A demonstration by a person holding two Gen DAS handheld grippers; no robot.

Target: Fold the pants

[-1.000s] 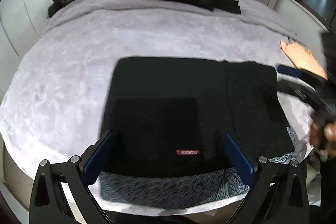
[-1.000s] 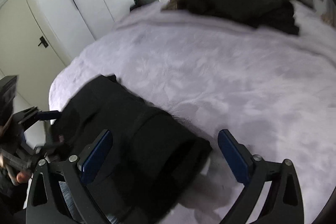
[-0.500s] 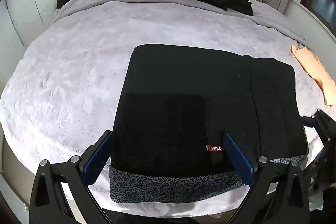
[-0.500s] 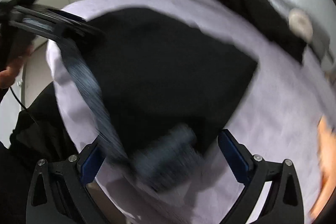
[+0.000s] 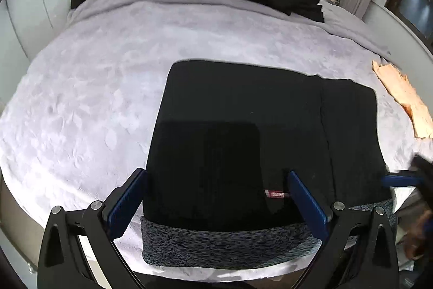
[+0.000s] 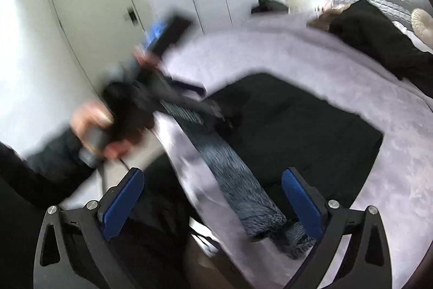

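Since the earlier frames our right gripper point(image 6: 212, 202) has swung round from a steep look down over the bed's near edge to a lower view along it, while the left gripper point(image 5: 216, 201) has barely shifted. Both tongs stand spread and hold nothing.

We find the pants point(image 5: 259, 137) lying flat as a dark rectangle on the bed point(image 5: 89, 110), against its near edge, the speckled waistband point(image 5: 224, 244) at the edge itself and a fold line running down the right-hand part.

In our judgement the next fold wants both tongs pinching matching corners at one end, lifted evenly and laid over so the edges meet.

Our left view shows the whole rectangle, a red label point(image 5: 276, 193) and an orange cloth point(image 5: 403, 96) at the bed's right edge. Our right view, blurred, alone shows the person's hand point(image 6: 93, 126) on the left handle, and a door point(image 6: 92, 18).
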